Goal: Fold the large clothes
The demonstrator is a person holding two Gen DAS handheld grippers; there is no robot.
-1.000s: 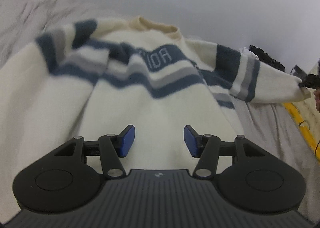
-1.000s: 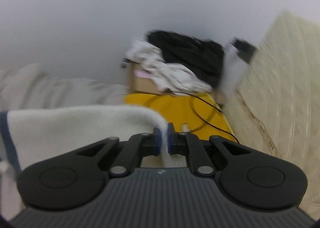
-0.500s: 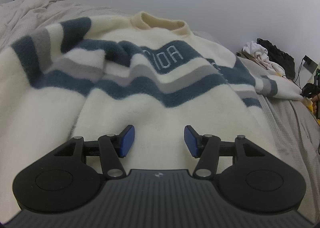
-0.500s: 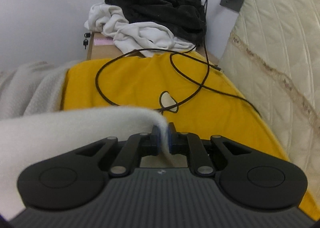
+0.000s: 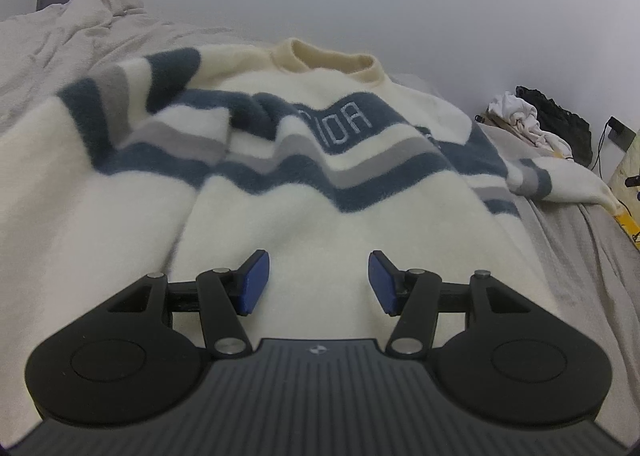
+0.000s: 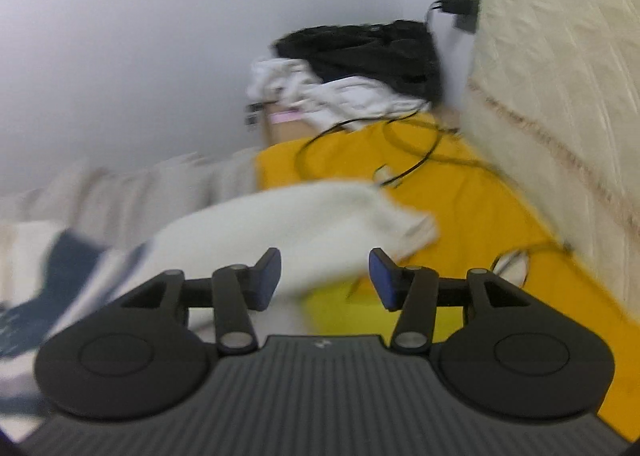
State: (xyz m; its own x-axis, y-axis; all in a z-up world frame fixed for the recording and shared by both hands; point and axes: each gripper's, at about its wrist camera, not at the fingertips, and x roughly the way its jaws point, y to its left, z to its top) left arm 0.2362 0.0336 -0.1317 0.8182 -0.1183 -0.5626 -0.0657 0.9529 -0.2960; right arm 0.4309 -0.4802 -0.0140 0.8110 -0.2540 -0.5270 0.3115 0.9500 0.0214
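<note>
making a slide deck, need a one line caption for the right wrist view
Open right tongs above the sweater sleeve lying across the yellow cloth.

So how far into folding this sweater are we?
Early. Done: the sweater lies spread face up on the bed, one sleeve laid out over the yellow cloth. In hand: nothing; the left tool and right tool are open. Left: straightening the bunched other sleeve, every fold.

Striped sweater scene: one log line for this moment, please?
cream fluffy striped sweater: flat on bed | left gripper: open above hem | right gripper: open, sleeve free
</note>
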